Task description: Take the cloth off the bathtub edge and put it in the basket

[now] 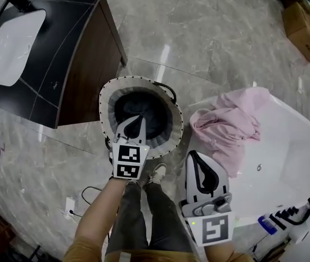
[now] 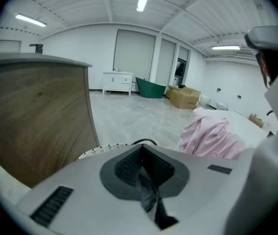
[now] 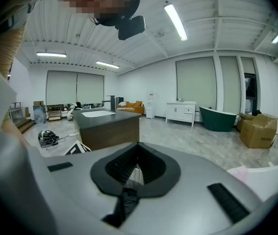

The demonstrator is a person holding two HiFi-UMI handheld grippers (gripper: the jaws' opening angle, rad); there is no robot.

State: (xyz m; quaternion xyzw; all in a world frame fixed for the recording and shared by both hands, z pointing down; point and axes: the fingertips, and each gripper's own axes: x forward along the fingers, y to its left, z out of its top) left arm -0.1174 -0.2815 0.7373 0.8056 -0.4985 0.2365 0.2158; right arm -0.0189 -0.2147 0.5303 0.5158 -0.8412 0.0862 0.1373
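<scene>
A pink cloth (image 1: 228,125) lies bunched over the left edge of the white bathtub (image 1: 291,146); the left gripper view shows the cloth (image 2: 210,138) at right. The round basket (image 1: 107,100), with a striped rim and a dark inside, stands on the floor just left of the tub. My left gripper (image 1: 135,125) hangs over the basket's near side, shut, with nothing in it (image 2: 141,148). My right gripper (image 1: 195,157) is beside the tub's near-left corner, short of the cloth, jaws together and empty (image 3: 138,146).
A dark vanity with a white sink (image 1: 13,48) and a wooden side (image 1: 89,70) stands left of the basket. A cardboard box (image 1: 305,29) sits far right. The person's legs and shoes (image 1: 155,174) are below the basket; a cable (image 1: 87,192) lies on the floor.
</scene>
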